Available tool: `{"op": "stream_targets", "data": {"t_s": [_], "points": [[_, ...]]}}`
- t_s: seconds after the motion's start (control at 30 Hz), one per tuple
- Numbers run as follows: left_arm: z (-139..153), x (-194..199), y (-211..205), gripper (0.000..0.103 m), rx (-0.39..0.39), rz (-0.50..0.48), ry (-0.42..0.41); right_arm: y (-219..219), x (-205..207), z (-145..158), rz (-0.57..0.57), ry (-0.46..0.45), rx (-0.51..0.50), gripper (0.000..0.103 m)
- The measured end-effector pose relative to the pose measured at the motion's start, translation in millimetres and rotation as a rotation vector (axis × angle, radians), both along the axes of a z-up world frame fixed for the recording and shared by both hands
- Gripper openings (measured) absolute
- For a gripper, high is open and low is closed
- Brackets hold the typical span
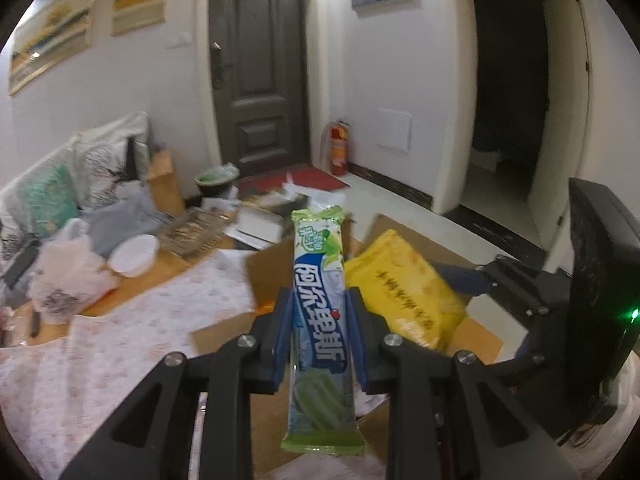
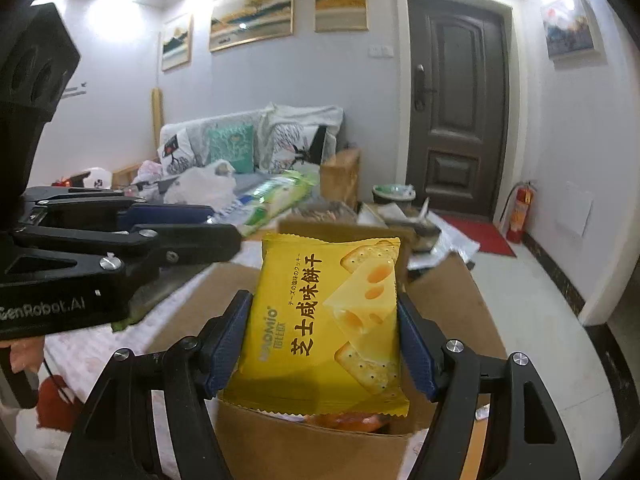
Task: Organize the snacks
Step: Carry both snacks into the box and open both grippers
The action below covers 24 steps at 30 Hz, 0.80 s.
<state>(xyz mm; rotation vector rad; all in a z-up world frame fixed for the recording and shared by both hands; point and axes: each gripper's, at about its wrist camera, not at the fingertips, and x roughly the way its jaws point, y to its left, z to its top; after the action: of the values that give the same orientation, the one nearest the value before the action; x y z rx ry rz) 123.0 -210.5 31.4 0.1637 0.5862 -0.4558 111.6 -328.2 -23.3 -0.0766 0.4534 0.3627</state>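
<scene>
My left gripper point(image 1: 320, 300) is shut on a long green and blue candy packet point(image 1: 320, 320), held lengthwise between the blue pads. My right gripper point(image 2: 324, 312) is shut on a yellow cheese cracker packet point(image 2: 324, 320). Both are held above an open cardboard box point(image 2: 304, 448). In the left wrist view the yellow packet point(image 1: 404, 292) and the right gripper point(image 1: 476, 280) show to the right. In the right wrist view the left gripper point(image 2: 200, 224) shows at left with the green packet point(image 2: 276, 196) sticking out. Something orange point(image 2: 352, 422) lies inside the box.
The box point(image 1: 472, 336) stands on a table with a floral cloth point(image 1: 132, 344). On the table behind are a white bowl point(image 1: 134, 254), plastic bags point(image 1: 64, 276), a wire basket point(image 1: 192, 232) and papers. A sofa with cushions point(image 2: 248, 144), a bin point(image 1: 216, 182) and a door stand beyond.
</scene>
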Motion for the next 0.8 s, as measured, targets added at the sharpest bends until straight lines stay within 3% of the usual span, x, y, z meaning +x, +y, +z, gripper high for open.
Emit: {"op": "stream_targets", "data": {"t_s": [0.23, 0.53, 0.8], "points": [[-26, 36, -36, 0.024, 0.003, -0.016, 0.113, -12, 28, -23, 0.027, 0.058, -0.01, 0.067], [-53, 68, -38, 0.024, 0.017, -0.004, 0.191, -8, 46, -40, 0.046, 0.079, -0.044, 0.067], [-51, 64, -29, 0.038, 0.002, 0.009, 0.19, -8, 42, -42, 0.059, 0.086, -0.039, 0.067]]}}
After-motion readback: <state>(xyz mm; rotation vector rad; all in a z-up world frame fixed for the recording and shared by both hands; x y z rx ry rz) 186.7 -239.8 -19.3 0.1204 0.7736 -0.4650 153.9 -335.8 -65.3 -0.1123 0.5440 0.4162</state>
